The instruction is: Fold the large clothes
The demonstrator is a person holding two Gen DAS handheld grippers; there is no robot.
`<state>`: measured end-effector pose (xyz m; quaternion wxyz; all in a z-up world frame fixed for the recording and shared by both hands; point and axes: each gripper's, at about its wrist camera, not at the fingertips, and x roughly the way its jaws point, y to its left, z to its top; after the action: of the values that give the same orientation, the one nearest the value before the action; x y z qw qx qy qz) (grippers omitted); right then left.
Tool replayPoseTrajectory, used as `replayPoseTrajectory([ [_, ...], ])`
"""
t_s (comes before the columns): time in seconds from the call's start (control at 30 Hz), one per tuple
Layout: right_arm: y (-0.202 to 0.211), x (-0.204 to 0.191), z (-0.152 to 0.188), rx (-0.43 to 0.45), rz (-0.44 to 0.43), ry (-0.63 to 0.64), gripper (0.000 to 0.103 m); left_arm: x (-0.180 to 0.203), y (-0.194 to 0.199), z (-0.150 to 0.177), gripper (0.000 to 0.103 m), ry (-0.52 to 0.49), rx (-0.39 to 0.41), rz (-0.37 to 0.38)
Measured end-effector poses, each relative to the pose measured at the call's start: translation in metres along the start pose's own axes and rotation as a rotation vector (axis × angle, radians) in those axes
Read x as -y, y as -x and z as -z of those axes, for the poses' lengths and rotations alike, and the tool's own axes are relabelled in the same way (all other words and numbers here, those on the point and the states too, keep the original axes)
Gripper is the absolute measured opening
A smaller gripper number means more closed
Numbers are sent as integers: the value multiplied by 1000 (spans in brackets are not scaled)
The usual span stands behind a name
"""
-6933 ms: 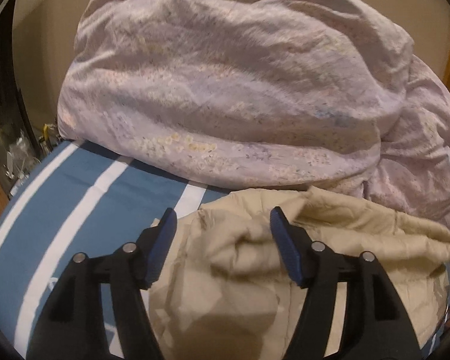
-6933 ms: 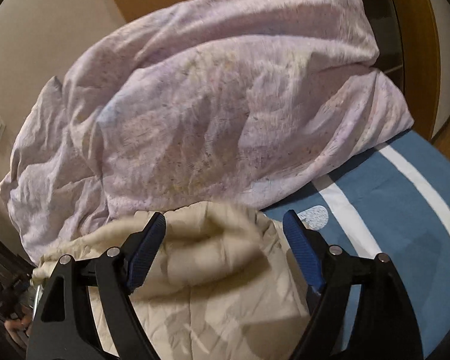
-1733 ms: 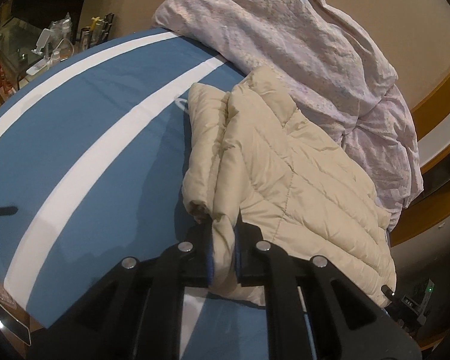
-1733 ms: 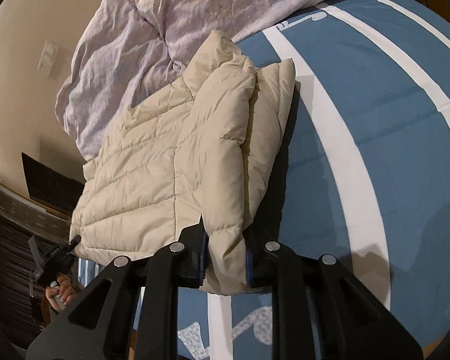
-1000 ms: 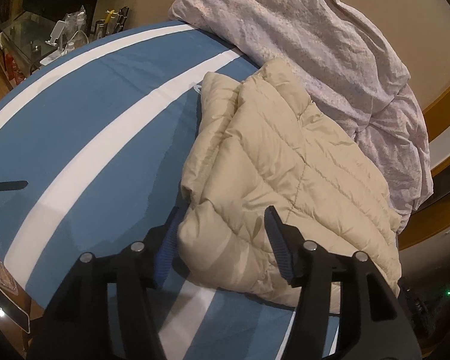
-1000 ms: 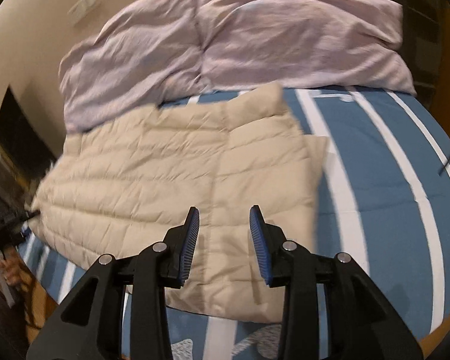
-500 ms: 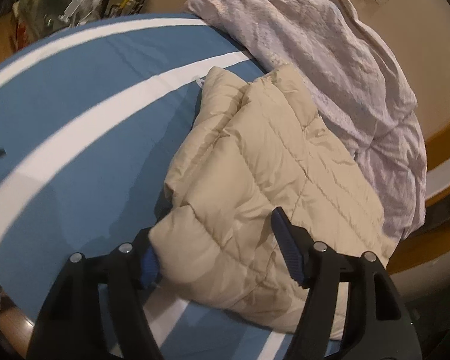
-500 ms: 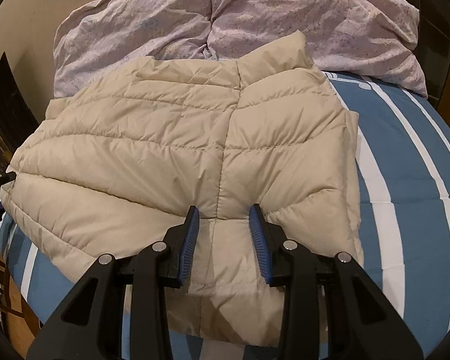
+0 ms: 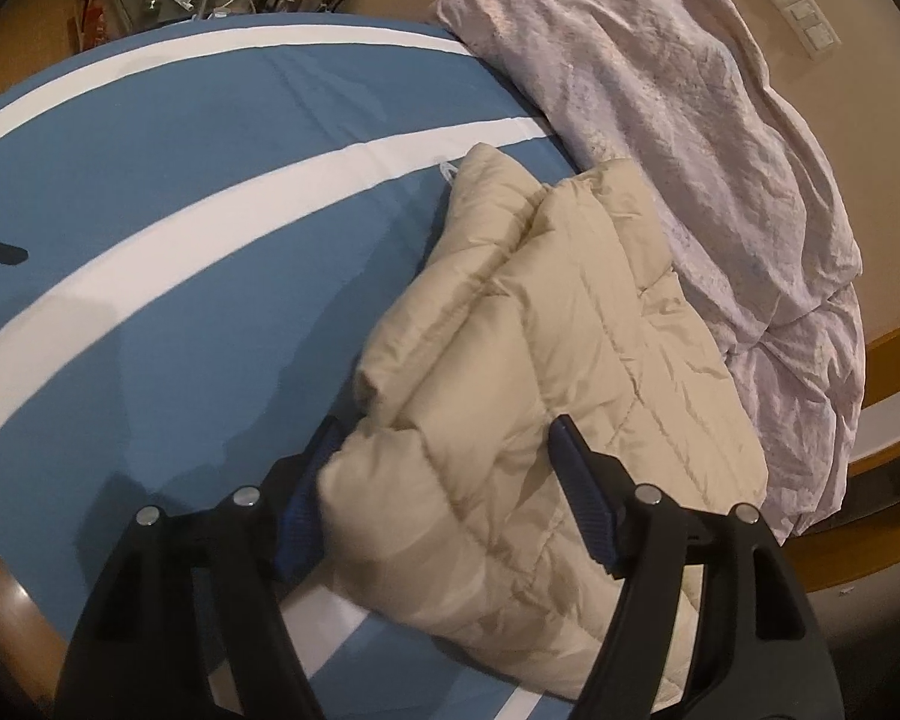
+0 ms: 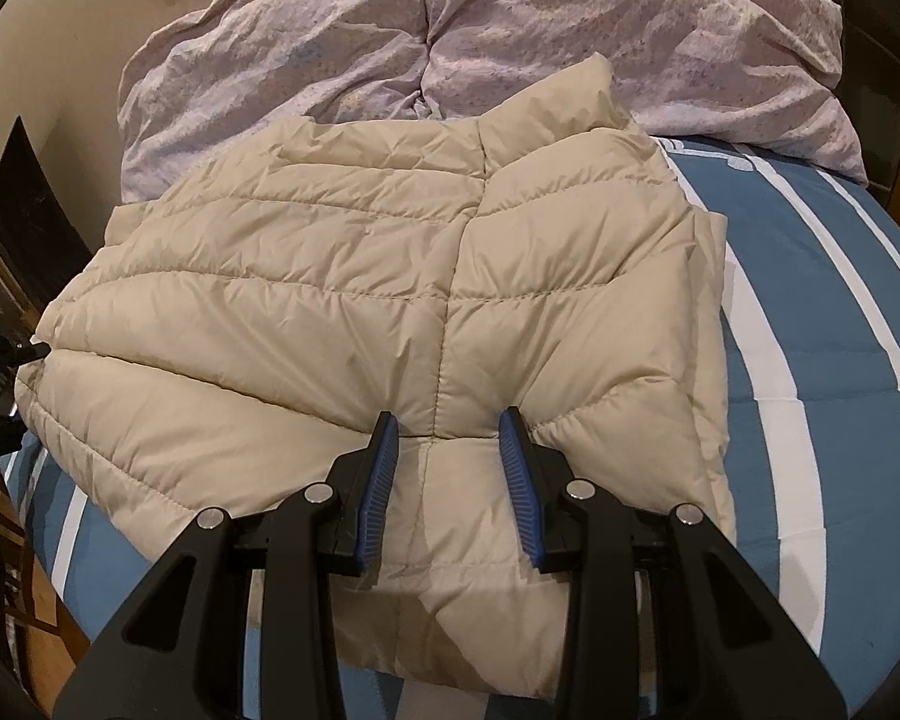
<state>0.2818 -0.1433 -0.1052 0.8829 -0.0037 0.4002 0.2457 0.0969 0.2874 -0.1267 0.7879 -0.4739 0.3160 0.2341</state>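
Beige quilted puffer jacket (image 10: 354, 312) on the blue striped bed (image 9: 168, 312) looks soft, light and slippery, so both released grippers (image 9: 444, 468) (image 10: 447, 438) should pinch its thick hem.

Both grippers, left (image 9: 444, 480) and right (image 10: 448, 456), have let go of the jacket (image 10: 354, 312); it now lies folded on the bed (image 10: 822, 360).

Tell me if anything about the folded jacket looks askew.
The beige jacket is folded unevenly: an under-layer sticks out along its right edge, and the collar rides up onto the lilac duvet.
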Motion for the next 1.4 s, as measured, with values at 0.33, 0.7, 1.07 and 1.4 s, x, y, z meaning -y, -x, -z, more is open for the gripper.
replayPoseTrajectory([
  [0.33,0,4,1,7,-30,0,37,6,-11,-1,63,21,-33,47],
  [0.7,1,5,2,9,-43,-6,37,28,8,-3,13,-19,-4,147],
  [1.07,0,7,1,7,-63,-29,37,127,62,21,12,-158,20,364],
  [1.4,-1,8,0,6,-73,-38,37,211,52,91,12,-290,-105,511],
])
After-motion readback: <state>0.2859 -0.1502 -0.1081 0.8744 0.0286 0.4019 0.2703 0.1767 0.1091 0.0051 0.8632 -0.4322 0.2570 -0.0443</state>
